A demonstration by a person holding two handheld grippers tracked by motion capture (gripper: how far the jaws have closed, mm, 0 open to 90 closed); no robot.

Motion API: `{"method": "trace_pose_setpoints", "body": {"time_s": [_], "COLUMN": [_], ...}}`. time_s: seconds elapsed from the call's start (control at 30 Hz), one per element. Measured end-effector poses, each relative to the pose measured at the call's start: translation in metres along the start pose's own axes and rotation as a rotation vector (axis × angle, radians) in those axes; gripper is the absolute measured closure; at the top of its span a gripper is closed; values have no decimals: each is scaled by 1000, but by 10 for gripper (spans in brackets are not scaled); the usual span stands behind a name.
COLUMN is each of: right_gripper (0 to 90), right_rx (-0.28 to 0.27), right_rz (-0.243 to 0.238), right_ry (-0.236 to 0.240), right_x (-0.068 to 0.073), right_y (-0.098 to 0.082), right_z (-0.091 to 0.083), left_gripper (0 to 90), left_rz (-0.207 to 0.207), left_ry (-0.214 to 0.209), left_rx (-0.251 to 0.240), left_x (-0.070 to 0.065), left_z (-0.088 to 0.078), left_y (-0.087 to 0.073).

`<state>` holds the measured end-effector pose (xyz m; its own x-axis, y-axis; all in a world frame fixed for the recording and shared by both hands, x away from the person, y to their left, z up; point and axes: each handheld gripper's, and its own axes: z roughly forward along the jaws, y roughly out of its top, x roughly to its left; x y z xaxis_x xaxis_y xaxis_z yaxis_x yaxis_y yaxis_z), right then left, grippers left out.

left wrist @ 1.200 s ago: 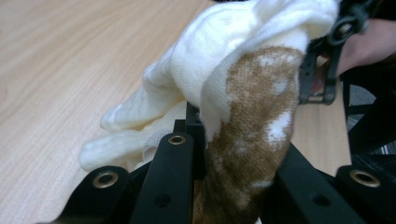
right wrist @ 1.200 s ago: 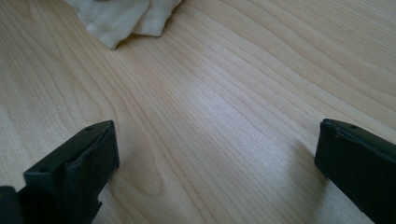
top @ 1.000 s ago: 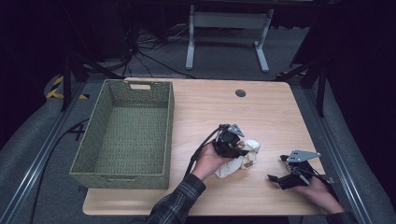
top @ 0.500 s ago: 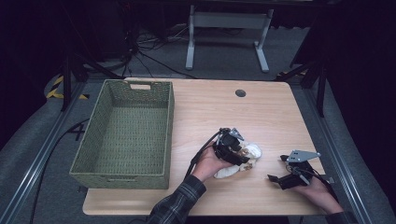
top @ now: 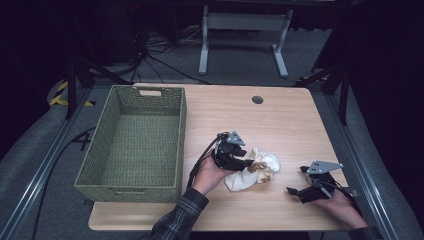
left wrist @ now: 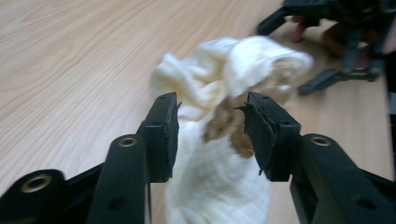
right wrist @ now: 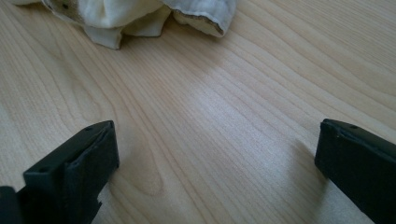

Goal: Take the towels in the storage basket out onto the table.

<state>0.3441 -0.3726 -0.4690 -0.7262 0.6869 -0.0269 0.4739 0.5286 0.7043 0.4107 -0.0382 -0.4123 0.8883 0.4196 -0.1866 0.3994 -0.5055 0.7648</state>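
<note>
I see the crumpled cream cloth (top: 252,170) low and right of centre on the table (top: 280,120). My left gripper (left wrist: 211,128) straddles it, jaws just closing, not yet pinching. My right gripper (top: 300,194), lower right, gapes wide over bare wood.

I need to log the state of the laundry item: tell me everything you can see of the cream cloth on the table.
The cream cloth is a soft, crumpled piece of woven-looking fabric with brown stains near its middle, lying bunched on the wooden table, right of the wicker basket. The left gripper straddles it, its jaws having just been closing, with the fabric between the fingers; the pads do not clearly press it. The right gripper rests apart from it, open.
</note>
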Motion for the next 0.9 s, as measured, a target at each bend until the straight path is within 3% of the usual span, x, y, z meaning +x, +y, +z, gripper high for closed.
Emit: {"method": "trace_pose_setpoints", "body": {"time_s": [0.13,0.43,0.5,0.63,0.8,0.9], "right_gripper": [0,0,0,0,0,0], "right_rx": [0,0,0,0,0,0], "right_rz": [0,0,0,0,-1,0], "right_ry": [0,0,0,0,0,0], "right_x": [0,0,0,0,0,0], "right_y": [0,0,0,0,0,0], "right_z": [0,0,0,0,0,0], "left_gripper": [559,445,426,405,426,473], "left_rz": [8,52,77,79,46,19], "left_ry": [-6,-13,-14,1,26,10], "left_rx": [36,100,109,85,38,27], "left_x": [0,-18,-20,-21,-8,0], "left_z": [12,29,30,26,17,21], "left_y": [-5,-14,-16,-14,-7,-6]}}
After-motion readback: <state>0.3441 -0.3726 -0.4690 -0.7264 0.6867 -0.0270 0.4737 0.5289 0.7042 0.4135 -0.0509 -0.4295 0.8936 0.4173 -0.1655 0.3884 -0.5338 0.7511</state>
